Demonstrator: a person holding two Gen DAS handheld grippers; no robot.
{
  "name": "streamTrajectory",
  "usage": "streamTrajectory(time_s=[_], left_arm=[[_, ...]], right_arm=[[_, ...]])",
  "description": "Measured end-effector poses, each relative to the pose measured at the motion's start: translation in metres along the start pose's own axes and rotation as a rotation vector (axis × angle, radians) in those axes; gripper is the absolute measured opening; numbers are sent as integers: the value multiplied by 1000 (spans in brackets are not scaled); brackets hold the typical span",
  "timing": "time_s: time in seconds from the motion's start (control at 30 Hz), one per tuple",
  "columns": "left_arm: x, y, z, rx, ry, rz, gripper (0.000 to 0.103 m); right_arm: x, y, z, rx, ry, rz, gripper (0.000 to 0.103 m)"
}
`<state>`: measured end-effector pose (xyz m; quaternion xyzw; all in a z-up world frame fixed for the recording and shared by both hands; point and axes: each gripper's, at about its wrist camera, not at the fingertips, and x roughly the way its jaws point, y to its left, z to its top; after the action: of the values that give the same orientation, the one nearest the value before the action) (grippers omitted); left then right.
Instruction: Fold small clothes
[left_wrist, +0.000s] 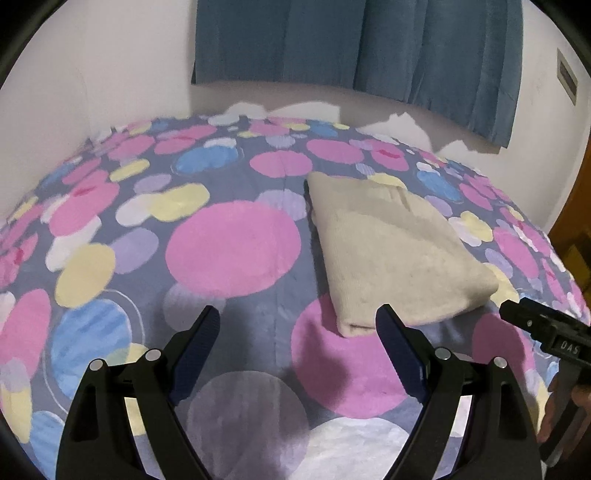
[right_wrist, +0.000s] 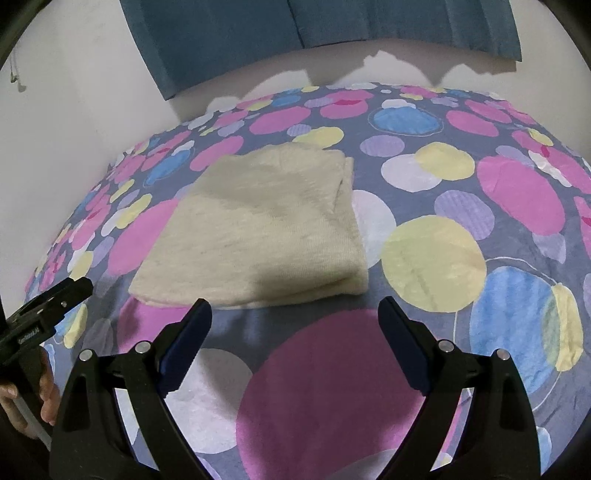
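A cream knit garment (right_wrist: 258, 221) lies folded flat on the spotted bedspread (right_wrist: 443, 332).

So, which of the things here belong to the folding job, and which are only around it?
Part of the job:
- folded cream garment
- left gripper, open, holds nothing
- right gripper, open, holds nothing

Only around:
- spotted bedcover, the surface under the garment
- blue curtain
- white wall
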<state>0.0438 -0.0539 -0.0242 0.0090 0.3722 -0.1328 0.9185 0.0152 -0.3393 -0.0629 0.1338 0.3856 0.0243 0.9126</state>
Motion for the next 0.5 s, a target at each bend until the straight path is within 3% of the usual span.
streamTrajectory(time_s=[0.5], left_arm=[[-8,-12,-4,51,-41,54,85]], right_arm=[[0,2,-1,-10,-5,-7,91]])
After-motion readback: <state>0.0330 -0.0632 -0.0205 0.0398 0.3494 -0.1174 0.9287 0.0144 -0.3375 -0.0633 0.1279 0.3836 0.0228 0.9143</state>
